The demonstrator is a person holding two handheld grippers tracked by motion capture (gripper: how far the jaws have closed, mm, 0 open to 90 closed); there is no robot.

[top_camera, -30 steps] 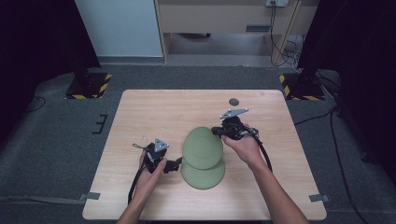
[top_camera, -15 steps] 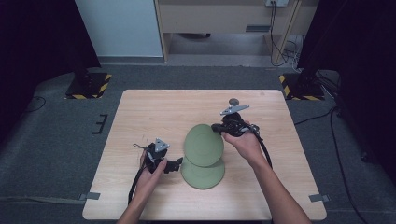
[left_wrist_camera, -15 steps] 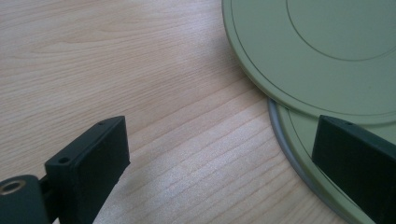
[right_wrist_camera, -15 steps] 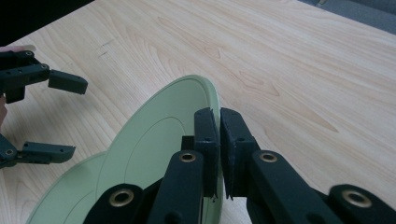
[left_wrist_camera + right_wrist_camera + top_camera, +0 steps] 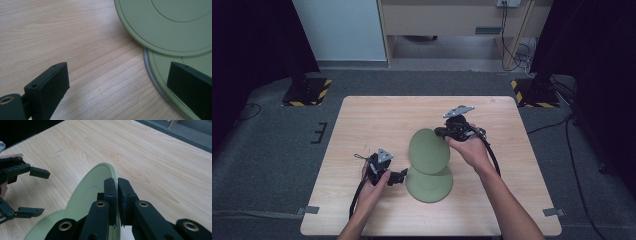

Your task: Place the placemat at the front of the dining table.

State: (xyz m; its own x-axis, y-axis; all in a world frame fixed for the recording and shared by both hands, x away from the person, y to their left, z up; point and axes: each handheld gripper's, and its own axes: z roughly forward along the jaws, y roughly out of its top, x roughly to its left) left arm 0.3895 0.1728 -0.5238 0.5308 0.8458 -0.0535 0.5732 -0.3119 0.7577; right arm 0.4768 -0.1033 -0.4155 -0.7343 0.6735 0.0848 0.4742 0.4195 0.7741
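Right tongs (image 5: 443, 133) clamped on the rim of the upper green plate (image 5: 428, 151), tilted above the lower plate (image 5: 430, 184) (flat on the counter (image 5: 362, 120)). Left tongs (image 5: 401, 176) spread wide, grasping nothing.

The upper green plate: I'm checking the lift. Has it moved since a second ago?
Yes. The upper green plate, clamped by the right gripper, has tilted up higher off the lower plate on the table.
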